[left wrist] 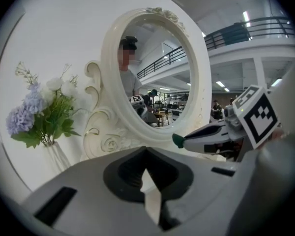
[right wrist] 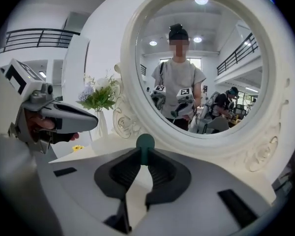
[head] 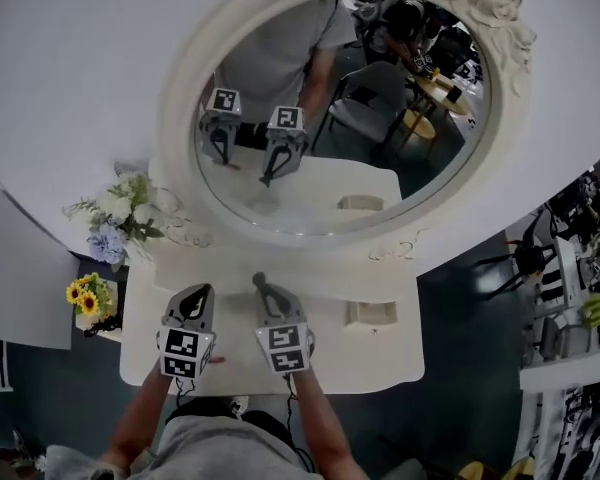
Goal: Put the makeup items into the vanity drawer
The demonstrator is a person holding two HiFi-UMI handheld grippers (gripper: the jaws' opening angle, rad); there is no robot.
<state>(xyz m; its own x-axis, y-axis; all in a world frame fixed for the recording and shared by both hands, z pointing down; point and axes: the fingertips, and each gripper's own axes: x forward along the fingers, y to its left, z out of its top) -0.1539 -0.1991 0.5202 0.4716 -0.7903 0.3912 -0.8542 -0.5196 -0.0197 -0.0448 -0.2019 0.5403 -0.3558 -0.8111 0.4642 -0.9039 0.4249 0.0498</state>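
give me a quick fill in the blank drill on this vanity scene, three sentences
1. The right gripper is shut on a slim makeup item whose rounded tip is dark ___.
2. In the head view, the white and purple flowers stand to the ___ of the oval white-framed mirror.
3. The left gripper has its jaws together with ___ between them.
Missing words: green; left; nothing.

Grey tools, grey shirt
Left hand-held gripper (head: 198, 294) and right hand-held gripper (head: 261, 286): grey, black-and-white marker cubes (head: 185, 349); short-sleeved T-shirt (head: 215, 443).
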